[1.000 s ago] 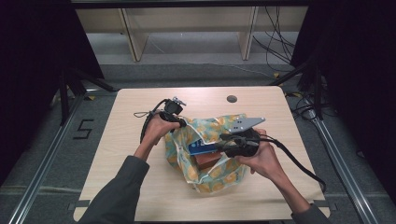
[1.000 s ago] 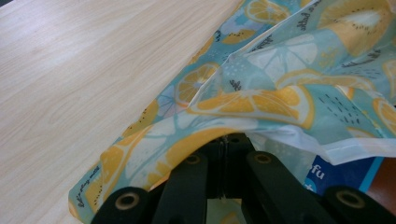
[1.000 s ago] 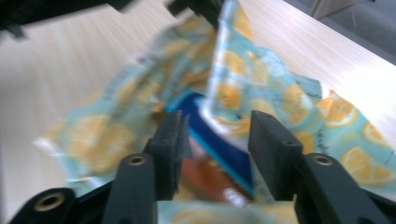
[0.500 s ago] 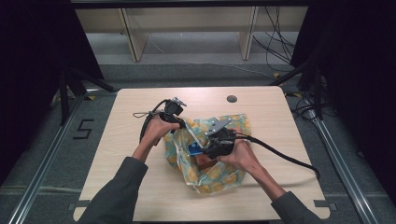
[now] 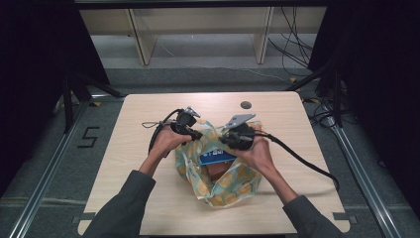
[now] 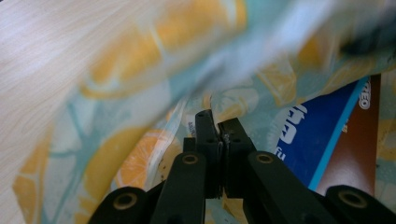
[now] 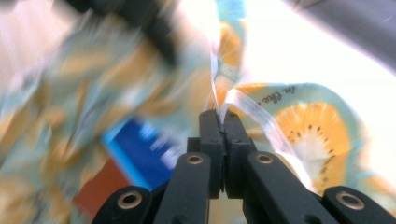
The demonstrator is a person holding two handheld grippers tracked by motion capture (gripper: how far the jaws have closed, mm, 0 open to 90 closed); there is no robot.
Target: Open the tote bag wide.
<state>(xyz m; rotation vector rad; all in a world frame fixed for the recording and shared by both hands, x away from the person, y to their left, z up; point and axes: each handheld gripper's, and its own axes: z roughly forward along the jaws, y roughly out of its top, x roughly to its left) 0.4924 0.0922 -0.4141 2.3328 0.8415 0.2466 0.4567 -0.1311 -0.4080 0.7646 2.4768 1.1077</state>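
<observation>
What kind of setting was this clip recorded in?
Probably a lab-style recording bay, not a home: a bare wooden table stands on grey carpet between dark curtains, metal floor rails run along both sides, and loose cables lie behind it near plain shelving.

Blurred bag point(image 7: 70, 93) beyond right tongs point(image 7: 219, 116)

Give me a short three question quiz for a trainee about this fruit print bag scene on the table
1. True or false: the left gripper is shut on the bag.
2. What does the right gripper pinch: A the blue box, B the bag's edge, C a cable?
3. Where does the blue box lie?

Key:
1. True.
2. B; its jaws have just closed on it.
3. Inside the bag, on the table.
</observation>
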